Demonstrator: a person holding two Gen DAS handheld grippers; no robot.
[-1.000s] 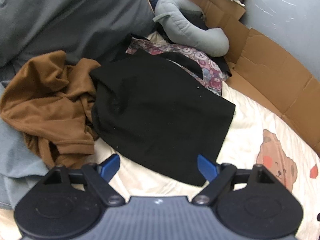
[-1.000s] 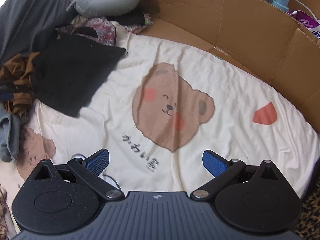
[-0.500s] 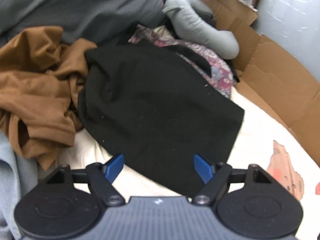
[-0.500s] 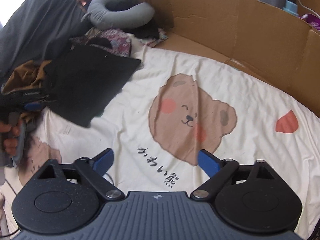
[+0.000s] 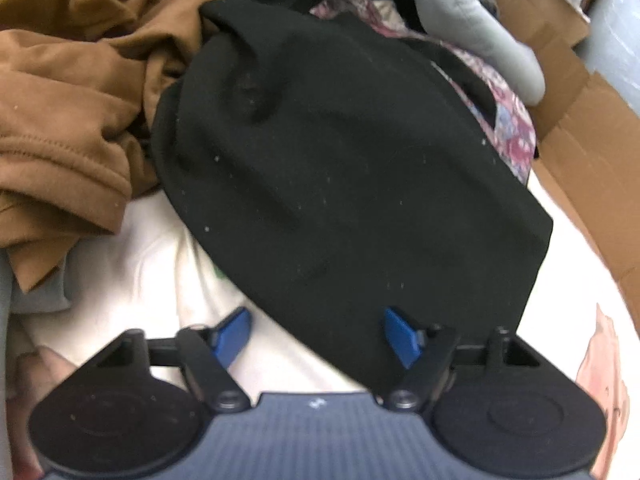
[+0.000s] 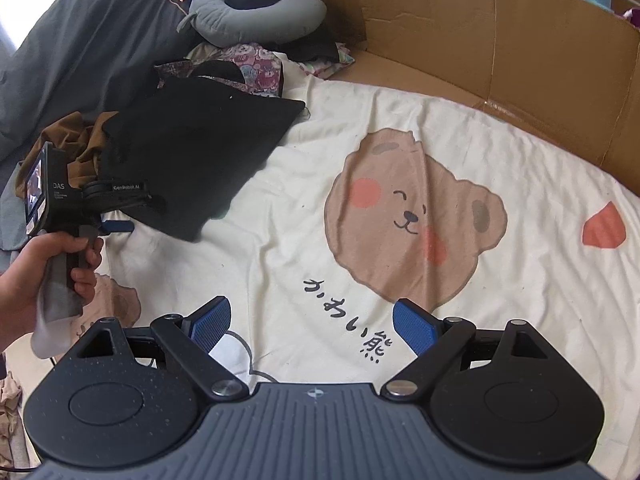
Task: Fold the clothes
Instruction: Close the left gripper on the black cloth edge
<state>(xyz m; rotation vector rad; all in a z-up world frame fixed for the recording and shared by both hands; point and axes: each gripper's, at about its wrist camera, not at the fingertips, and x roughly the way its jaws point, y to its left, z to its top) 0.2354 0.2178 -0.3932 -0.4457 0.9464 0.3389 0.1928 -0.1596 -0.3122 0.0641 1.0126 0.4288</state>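
A black garment lies flat on the cream bear-print sheet; it also shows in the right wrist view at upper left. My left gripper is open, its blue fingertips at the garment's near edge, the cloth edge running between them. In the right wrist view the left gripper shows in a hand against that edge. My right gripper is open and empty above the sheet, apart from the clothes.
A crumpled brown garment lies left of the black one. A patterned cloth and a grey neck pillow lie beyond it. A dark grey duvet is at the far left. Cardboard walls border the sheet.
My left gripper has moved forward to the black garment's near edge, still open. My right gripper has shifted a little and stays open over the sheet.
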